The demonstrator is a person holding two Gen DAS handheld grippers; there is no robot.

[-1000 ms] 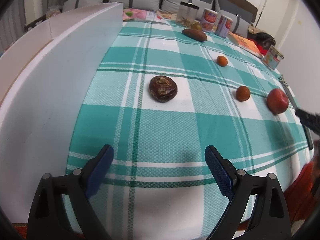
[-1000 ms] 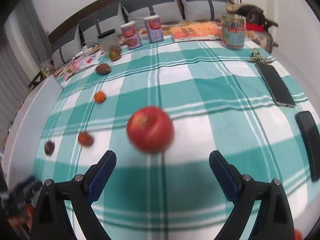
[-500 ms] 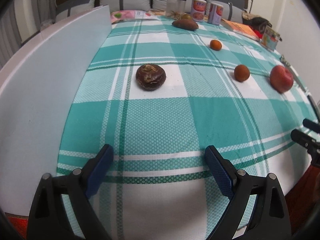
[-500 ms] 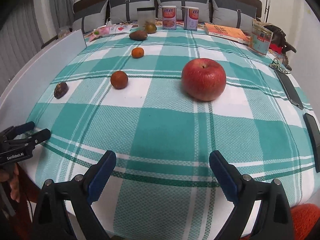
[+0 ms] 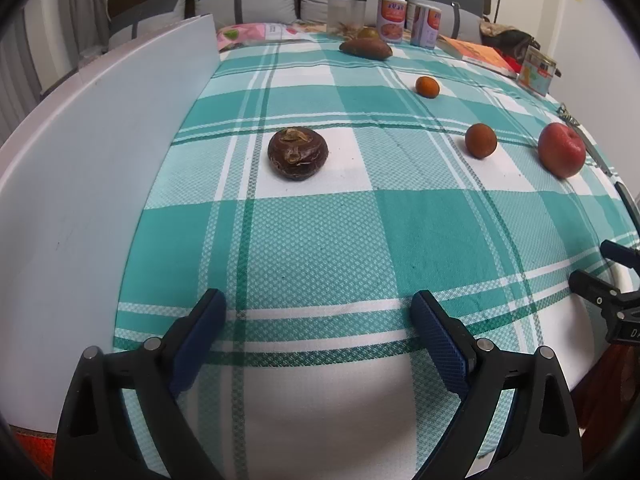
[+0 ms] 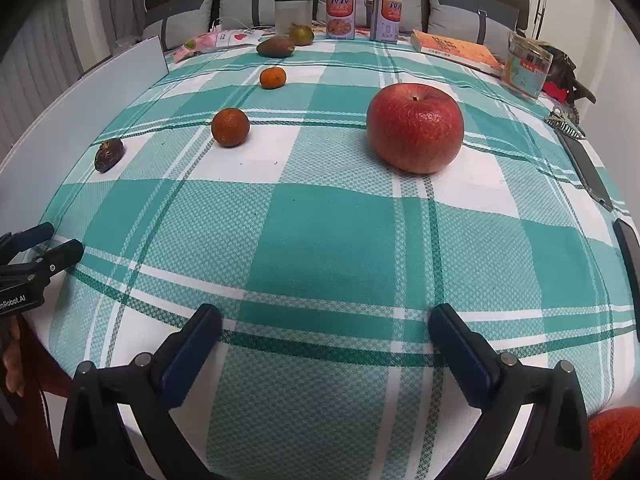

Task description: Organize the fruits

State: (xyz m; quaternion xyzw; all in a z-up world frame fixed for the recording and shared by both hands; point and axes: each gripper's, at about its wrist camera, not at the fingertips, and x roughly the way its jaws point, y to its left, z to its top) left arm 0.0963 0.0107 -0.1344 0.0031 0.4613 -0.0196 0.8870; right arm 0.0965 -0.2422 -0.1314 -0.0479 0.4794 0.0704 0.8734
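Fruits lie spread on a green-and-white checked tablecloth (image 5: pixel 360 232). A dark brown wrinkled fruit (image 5: pixel 298 153) lies ahead of my left gripper (image 5: pixel 318 332), which is open and empty near the table's front edge. A red apple (image 6: pixel 415 127) sits ahead of my right gripper (image 6: pixel 326 340), also open and empty. Two small oranges (image 6: pixel 230 127) (image 6: pixel 273 77) lie to the left of the apple. A brown oblong fruit (image 6: pixel 276 47) and a greenish round fruit (image 6: pixel 301 34) lie at the far end. The apple also shows in the left wrist view (image 5: pixel 561 149).
A white board (image 5: pixel 100 168) stands along the table's left side. Two cans (image 6: pixel 340 15), a clear container (image 6: pixel 293 12), a book (image 6: pixel 456 50) and a printed box (image 6: pixel 527 68) line the far and right edges. Two phones (image 6: pixel 588 170) and keys (image 6: pixel 566 122) lie at the right.
Both grippers have drawn back toward the table's front edge and turned to face the far end. The apple now sits farther from my right gripper. Both stayed open.
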